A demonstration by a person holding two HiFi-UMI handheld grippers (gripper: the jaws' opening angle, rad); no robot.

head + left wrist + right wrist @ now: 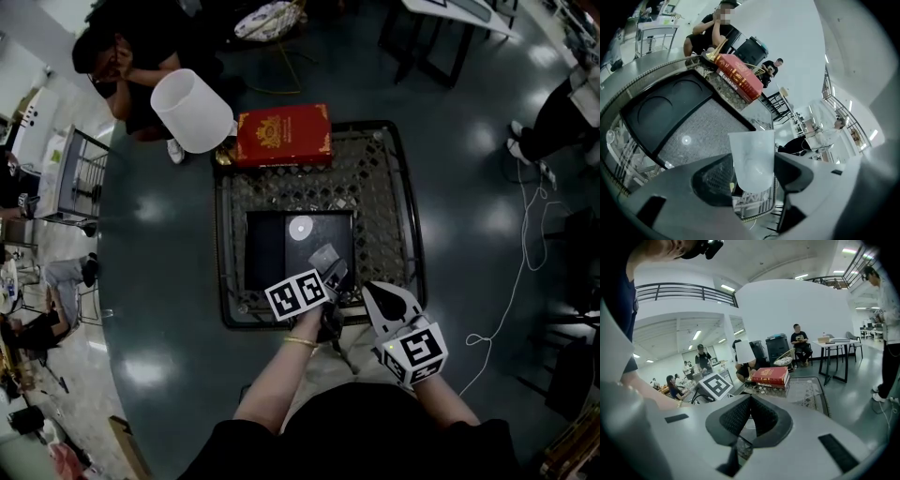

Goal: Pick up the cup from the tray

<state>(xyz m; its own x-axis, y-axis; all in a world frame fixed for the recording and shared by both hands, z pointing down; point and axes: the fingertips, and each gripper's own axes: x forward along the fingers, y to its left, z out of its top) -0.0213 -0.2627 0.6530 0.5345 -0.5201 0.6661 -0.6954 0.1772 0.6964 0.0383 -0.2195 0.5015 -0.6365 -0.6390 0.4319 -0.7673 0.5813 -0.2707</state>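
Where the cup [751, 145] is: up in the grip of the left gripper [754, 161], hanging over the near right corner of the tray [272, 253], and it looks clear of the tray's surface!
Cup's look: frosted and see-through, widening away from the camera, its rounded base nearest the lens.
Left gripper's hold: jaws spread wide and pressed on the cup's two sides, a firm hold. Its marker cube [298, 293] sits over the tray's near edge.
Right gripper [750, 401]: jaws closed tip to tip with nothing in them. It hangs over the lattice just off the tray's near right corner, right beside the left gripper.
Tray's look: black, flat and rectangular, with round hollows in one half. A pale round spot [300, 228] shows toward its far side.
Table [409, 220]: dark frame and lattice top, lying under the tray and showing on every side of it.
Red book [283, 134]: gold print on the cover, lying flat just beyond the tray's far edge.
Lamp shade [192, 111]: white, beyond the tray's far left corner, just beside the book.
Seated person [155, 42]: in dark clothes, past the lamp shade, well apart from the tray.
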